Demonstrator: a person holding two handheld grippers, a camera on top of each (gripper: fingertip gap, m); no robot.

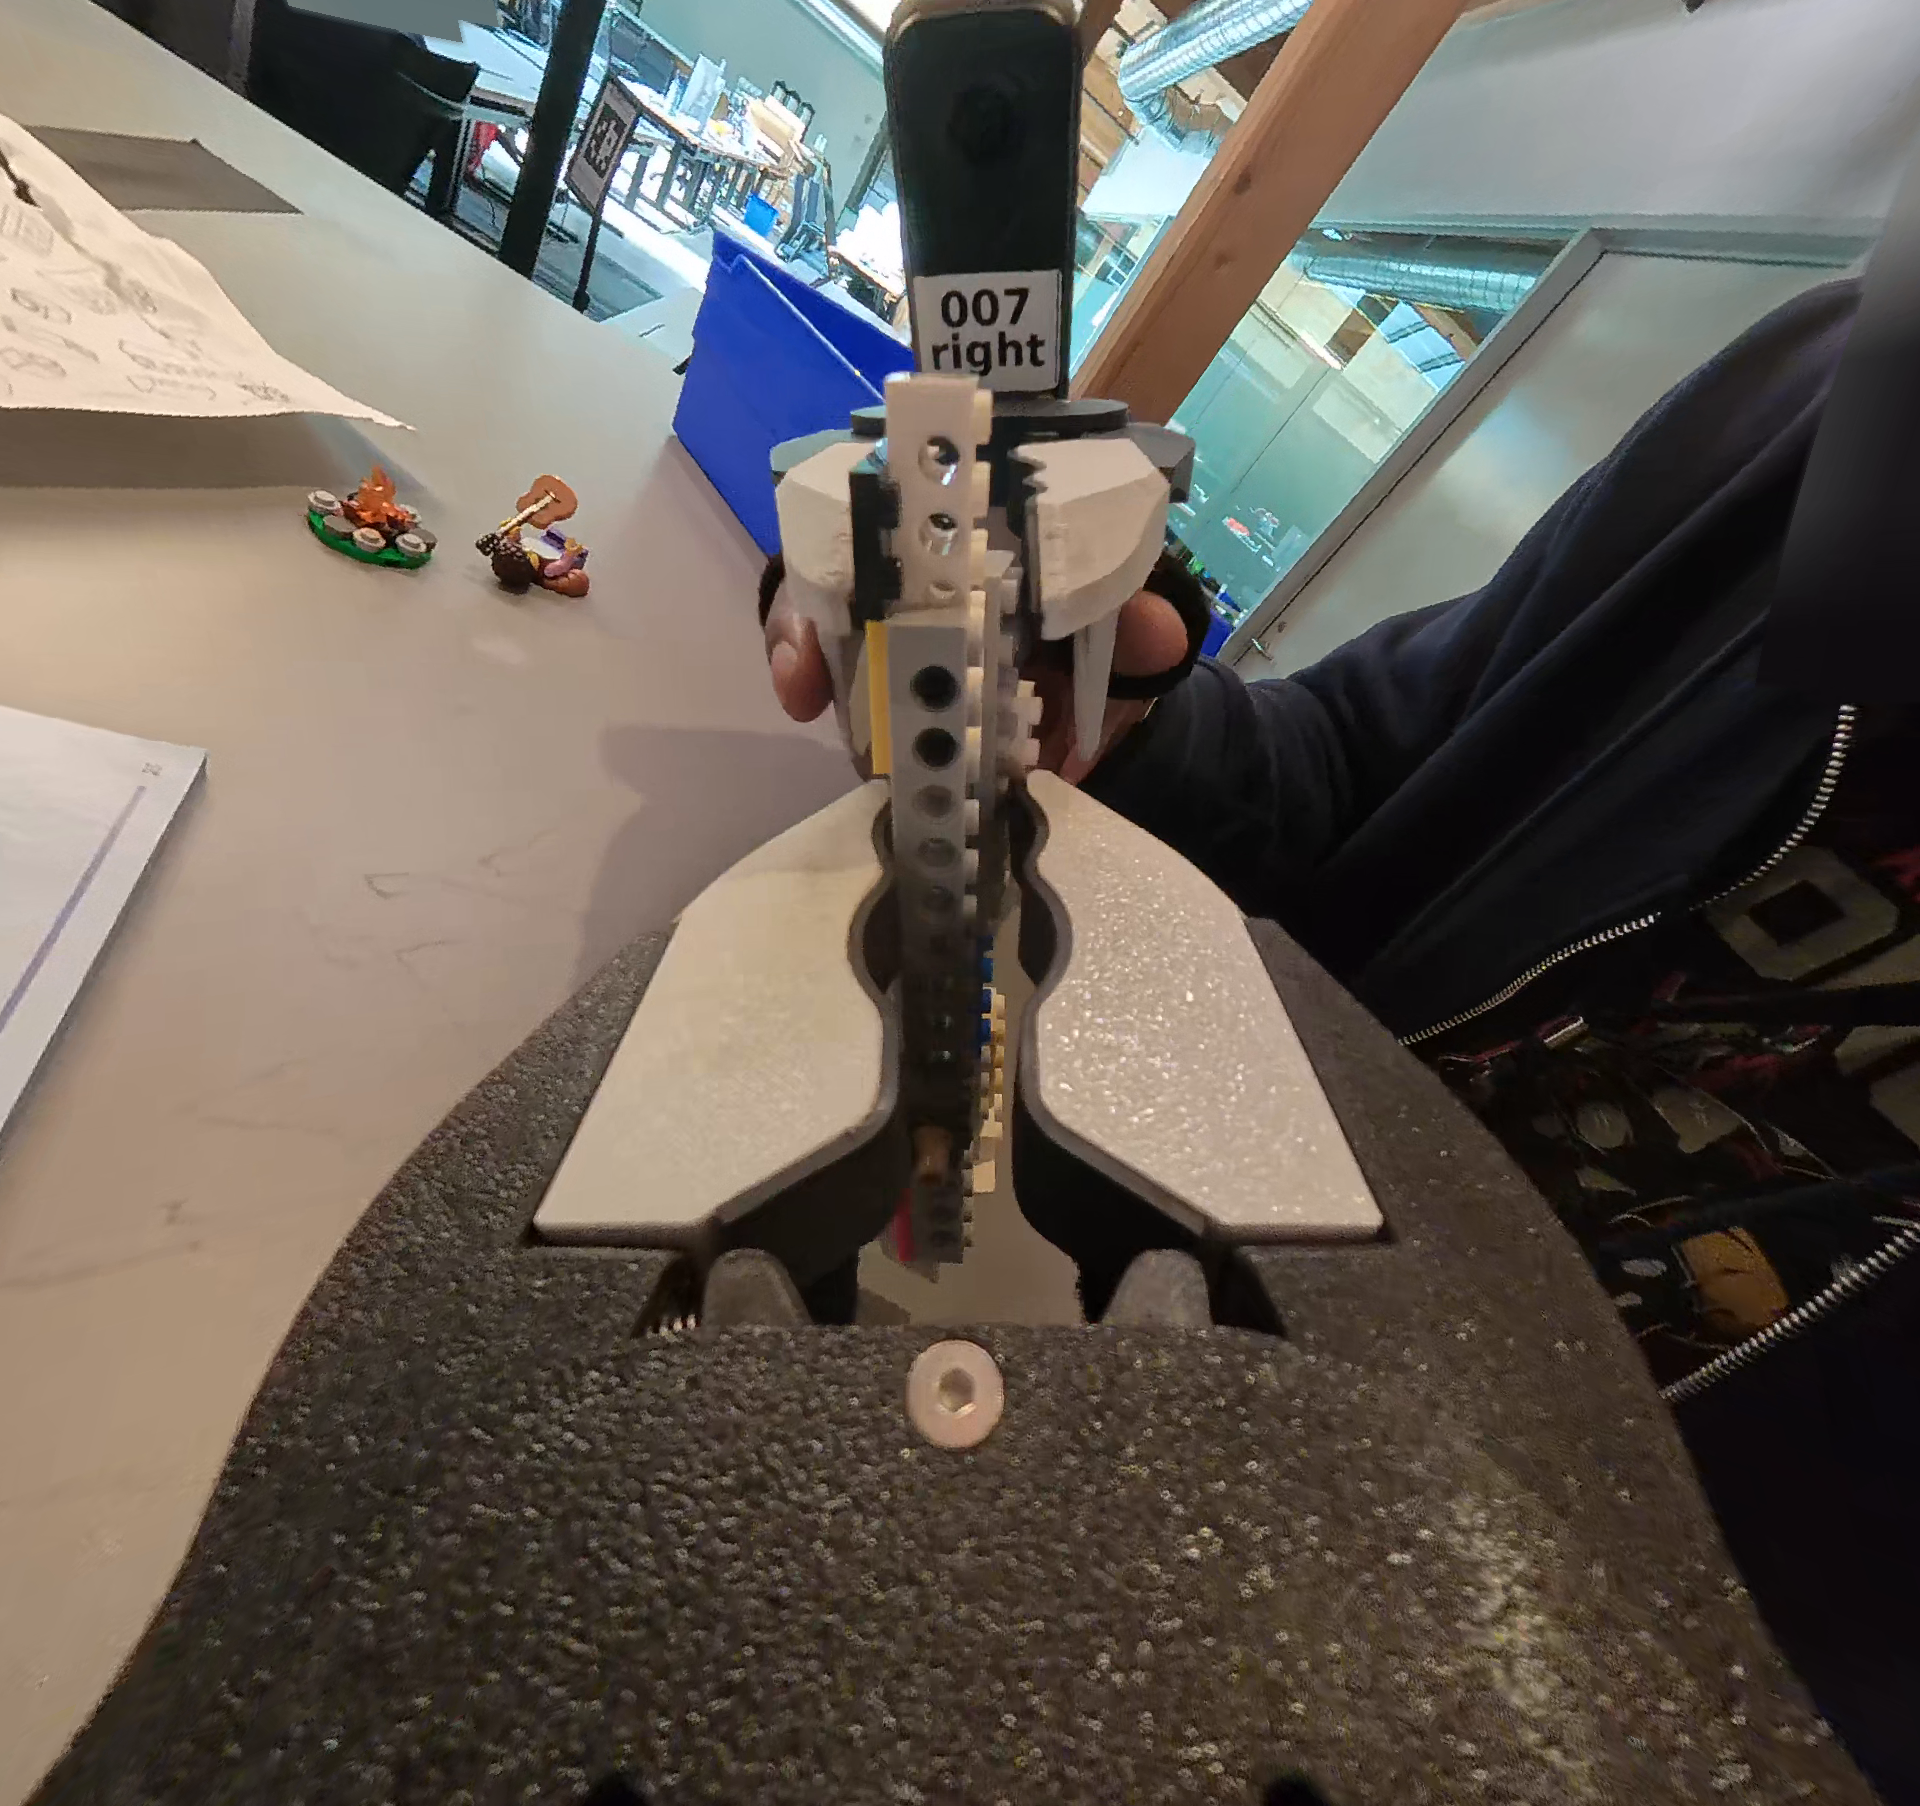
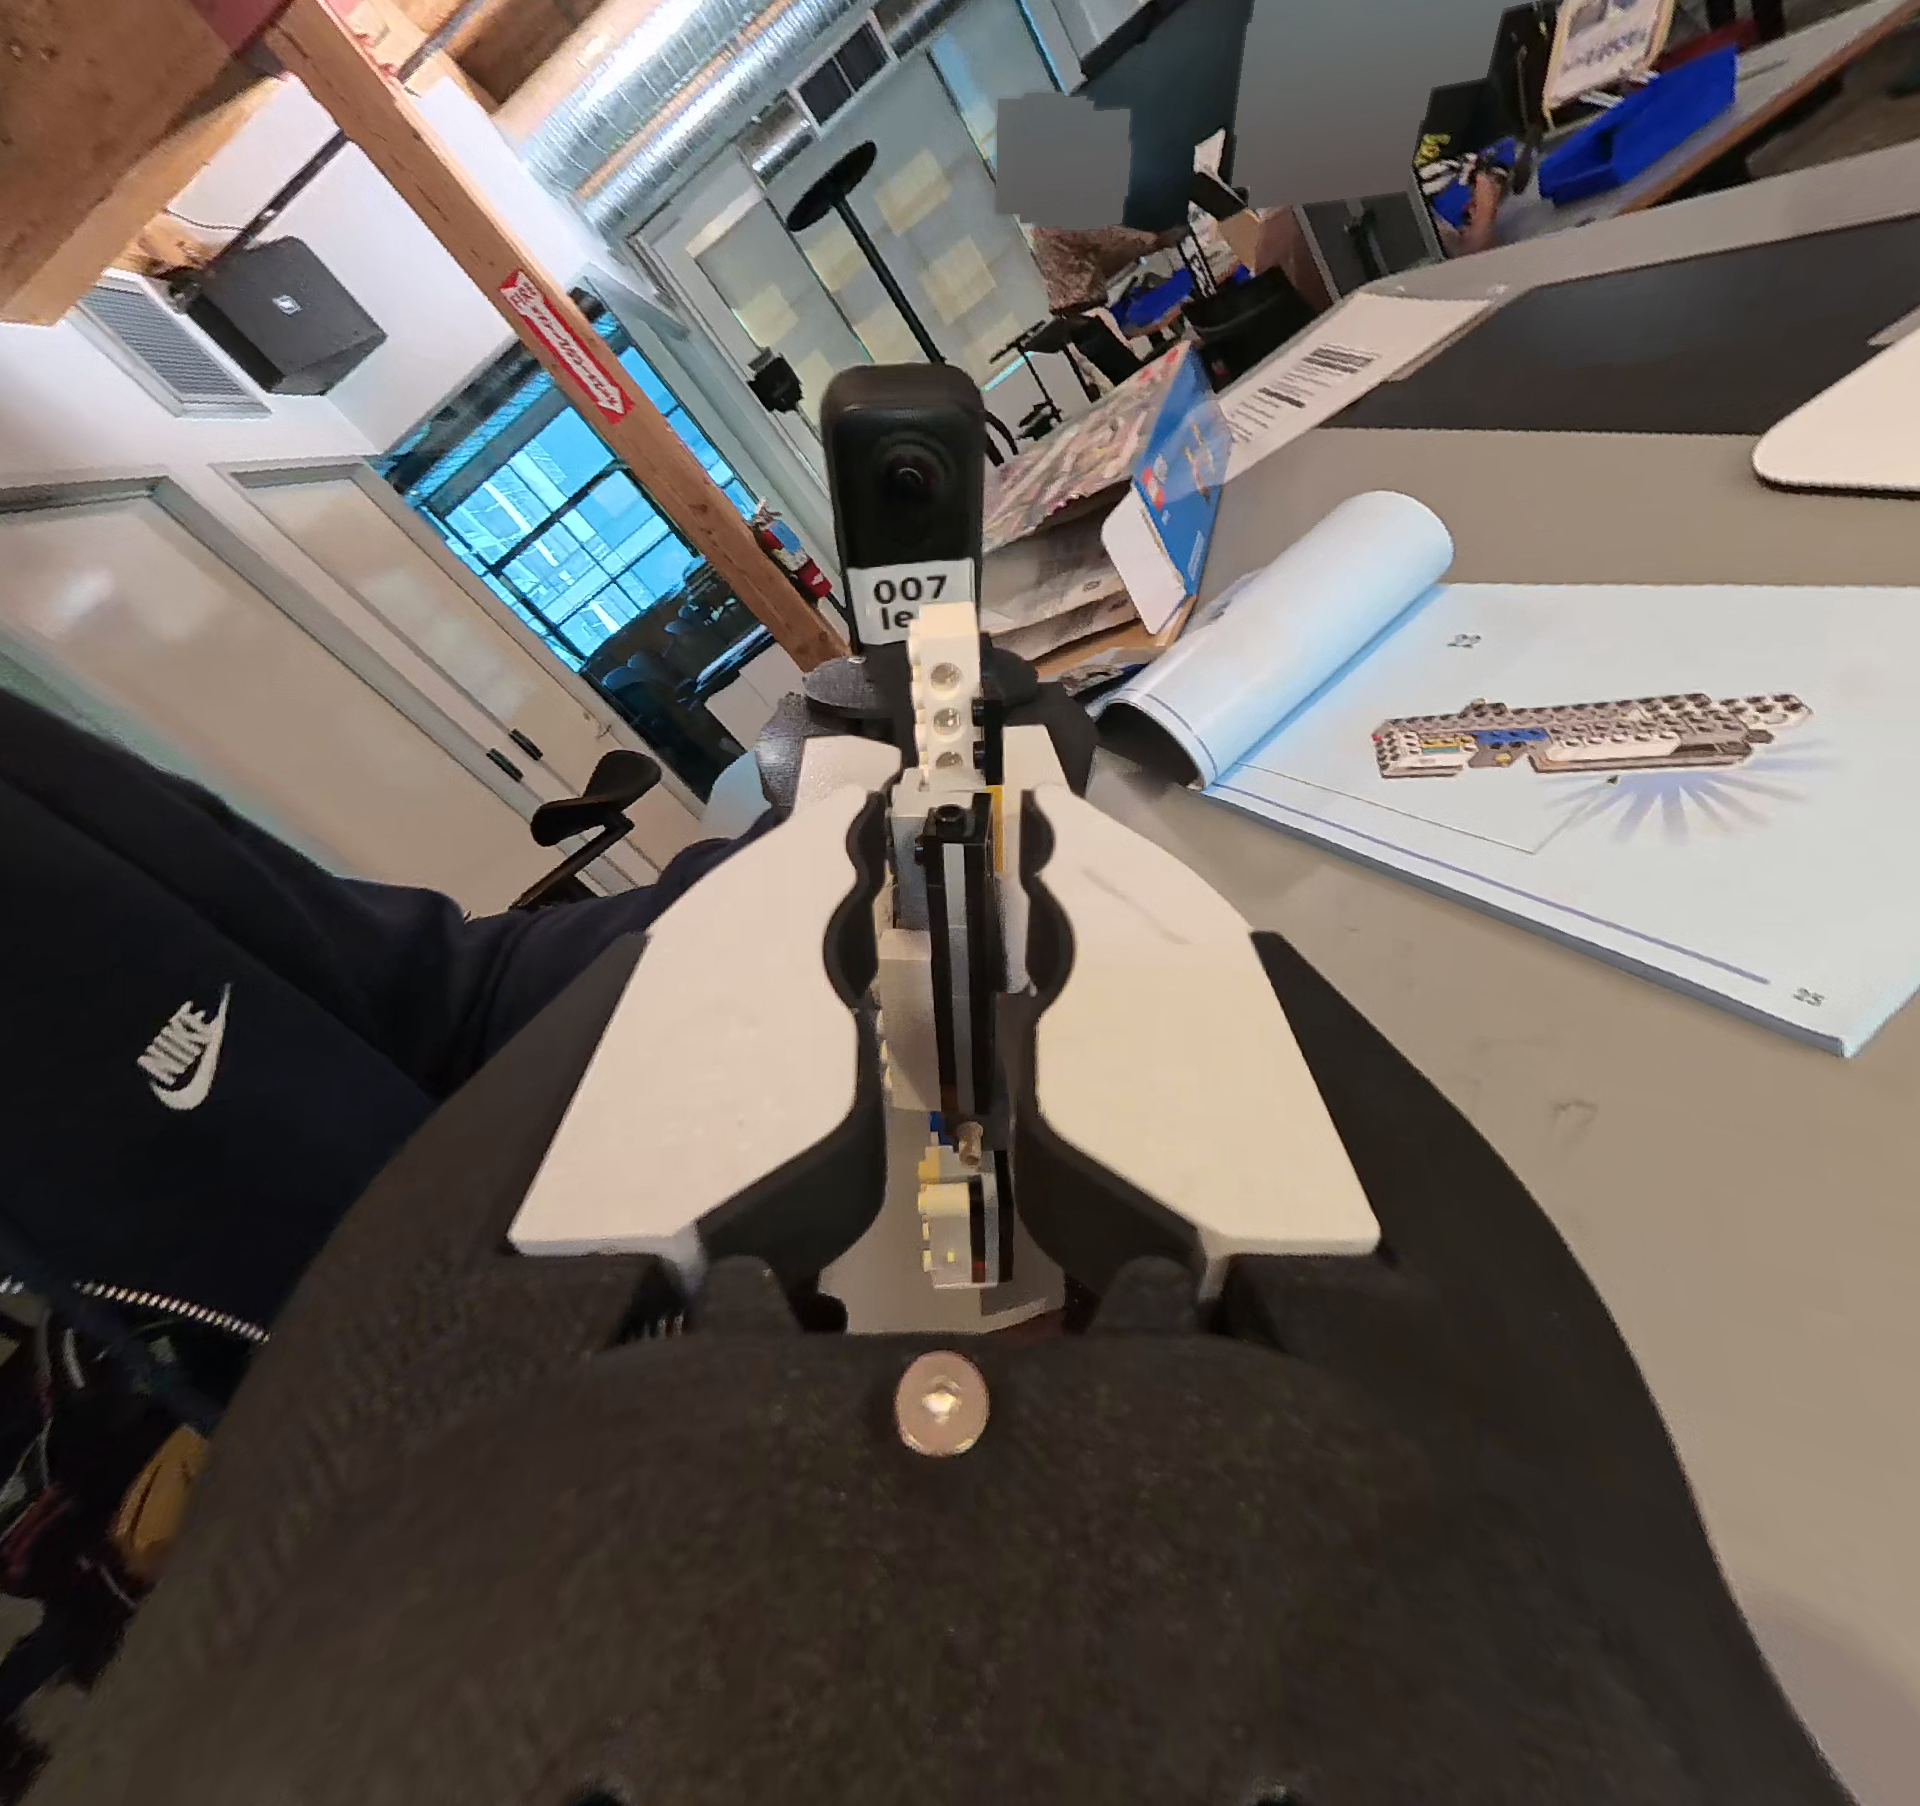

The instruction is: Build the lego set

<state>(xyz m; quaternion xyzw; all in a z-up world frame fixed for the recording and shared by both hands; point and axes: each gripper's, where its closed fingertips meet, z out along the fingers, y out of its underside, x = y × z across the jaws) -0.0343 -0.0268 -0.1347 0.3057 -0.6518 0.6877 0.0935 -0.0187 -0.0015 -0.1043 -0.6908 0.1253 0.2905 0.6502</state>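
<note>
Spanning both views: one long brick model (image 1: 940, 821) held edge-up in the air between two facing tongs, above the grey tabletop (image 1: 436, 821)
Tabletop: pale grey, wide; it carries papers and small toys; a blue bin (image 1: 758, 374) stands past its far edge
Person: dark zipped jacket sleeve (image 1: 1507, 717) at the right of the left wrist view; a hand (image 1: 800, 655) wraps the handle of the far tongs
Instruction booklet: open on the tabletop (image 2: 1507, 769), a picture of a long grey build on its page; a second printed sheet (image 1: 125, 322) lies at the left of the left wrist view
Brick model: long and narrow; grey and white beams with round holes, black strip, yellow and blue bits; one end in each pair of tongs
Left tongs: (image 1: 951, 800) pinching the grey holed end of the brick model; both white fingers (image 1: 790, 987) close against its sides
Right tongs: (image 2: 945, 811) pinching the other end, black strip facing the camera; the model sits tight between the fingertips (image 2: 1081, 821)
Small toys: a brick campfire (image 1: 372, 520) on a green base and a toy figure with a guitar (image 1: 535, 541), side by side on the tabletop, well apart from the tongs
</note>
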